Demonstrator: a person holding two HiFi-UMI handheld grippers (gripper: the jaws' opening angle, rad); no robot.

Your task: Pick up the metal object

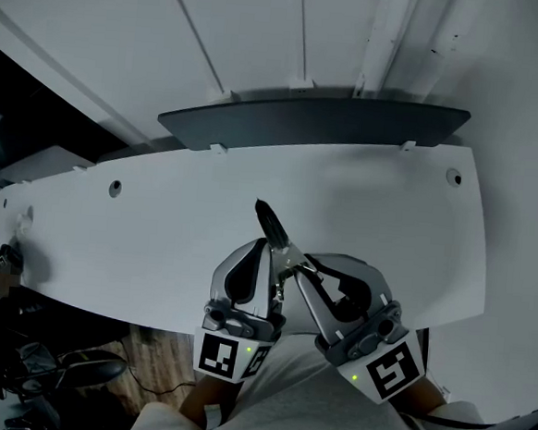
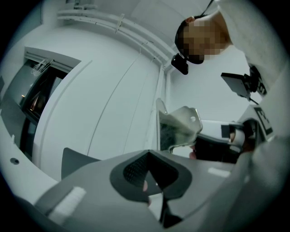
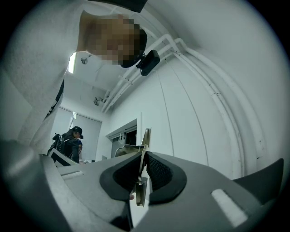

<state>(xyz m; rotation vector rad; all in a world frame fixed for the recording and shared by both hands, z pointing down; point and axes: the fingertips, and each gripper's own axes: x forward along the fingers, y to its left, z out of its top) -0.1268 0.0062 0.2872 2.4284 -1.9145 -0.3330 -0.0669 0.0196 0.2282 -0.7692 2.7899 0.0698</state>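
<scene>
Metal object (image 1: pixel 291 255), a thin bent shiny plate with a small hole near one corner (image 2: pixel 179 123), is held in the air above the near edge of the desk (image 1: pixel 156 238), around its middle. It is clamped edge-on between the ribbed dark pads of the right tool (image 1: pixel 304 264) (image 3: pixel 142 167), and the left tool (image 1: pixel 266 253) (image 2: pixel 152 174) is just beside it with its jaws together on nothing. The desk is smooth, white and long, bare out to both ends, with a round hole (image 1: pixel 115 187) near the far edge and a dark flat panel (image 1: pixel 351 118) behind it against a white wall (image 1: pixel 265 33).
</scene>
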